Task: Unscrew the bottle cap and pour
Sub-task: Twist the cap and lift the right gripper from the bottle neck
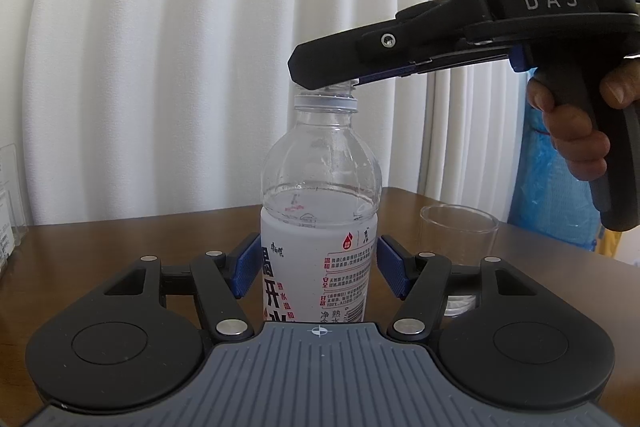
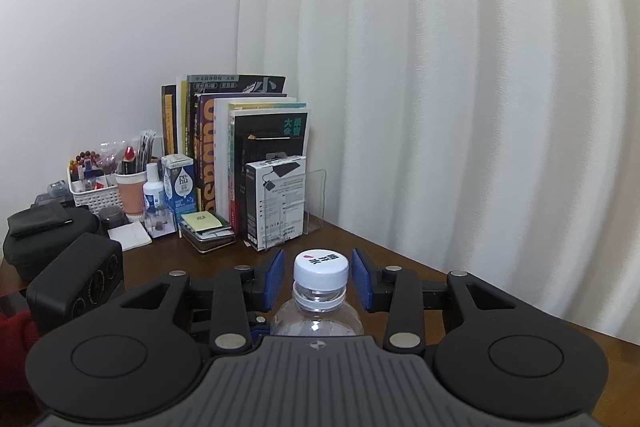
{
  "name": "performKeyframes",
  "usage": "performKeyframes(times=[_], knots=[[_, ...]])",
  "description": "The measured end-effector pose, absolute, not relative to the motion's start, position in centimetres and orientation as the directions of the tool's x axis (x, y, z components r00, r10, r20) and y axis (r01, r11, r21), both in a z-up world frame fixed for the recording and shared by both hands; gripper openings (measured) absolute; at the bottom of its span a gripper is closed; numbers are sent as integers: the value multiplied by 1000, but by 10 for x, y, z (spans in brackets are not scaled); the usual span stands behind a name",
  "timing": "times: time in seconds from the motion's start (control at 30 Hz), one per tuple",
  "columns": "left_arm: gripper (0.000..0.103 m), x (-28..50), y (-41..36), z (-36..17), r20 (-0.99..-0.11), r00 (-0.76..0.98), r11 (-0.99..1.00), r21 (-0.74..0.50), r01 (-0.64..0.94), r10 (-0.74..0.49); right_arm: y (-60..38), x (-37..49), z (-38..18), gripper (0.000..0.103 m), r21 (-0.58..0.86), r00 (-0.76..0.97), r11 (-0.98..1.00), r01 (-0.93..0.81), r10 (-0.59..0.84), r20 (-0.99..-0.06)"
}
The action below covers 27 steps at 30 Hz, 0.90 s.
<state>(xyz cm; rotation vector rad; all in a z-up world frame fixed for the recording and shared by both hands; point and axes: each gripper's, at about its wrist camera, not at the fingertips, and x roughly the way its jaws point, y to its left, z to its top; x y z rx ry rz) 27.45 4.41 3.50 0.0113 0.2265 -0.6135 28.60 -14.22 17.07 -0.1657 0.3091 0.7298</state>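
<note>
Bottle (image 1: 320, 227) stands upright on the table (image 1: 120, 247), its label between your left gripper (image 1: 318, 269)'s jaws. Both blue pads sit close against it, though real clamping can't be confirmed, so squeeze firmly before twisting. Above, your right gripper (image 2: 318, 277) brackets the white cap (image 2: 321, 269) with jaws apart, a gap on each side. Centre it, close squarely on the ribbed edge, then turn. Beyond the bottle, right, waits the glass (image 1: 460, 239).

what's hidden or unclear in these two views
- Left wrist view: the cap is hidden by the right gripper.
- Left wrist view: the glass base is hidden by the left gripper.
- Right wrist view: the bottle body is hidden by the gripper body.
</note>
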Motion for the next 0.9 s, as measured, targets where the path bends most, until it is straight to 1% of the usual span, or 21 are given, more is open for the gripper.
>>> performKeyframes(times=[0.53, 0.67, 0.9], knots=[[63, 275, 44, 36, -216, 794, 819, -55, 571, -568, -144, 275, 167, 36, -60, 719, 745, -665, 615, -323], [63, 275, 44, 35, -216, 794, 820, -57, 570, -568, -145, 271, 168, 39, -68, 724, 748, -661, 610, -321], [62, 278, 39, 34, -217, 795, 821, -59, 568, -566, -145, 268, 170, 38, -84, 729, 747, -659, 608, -315]])
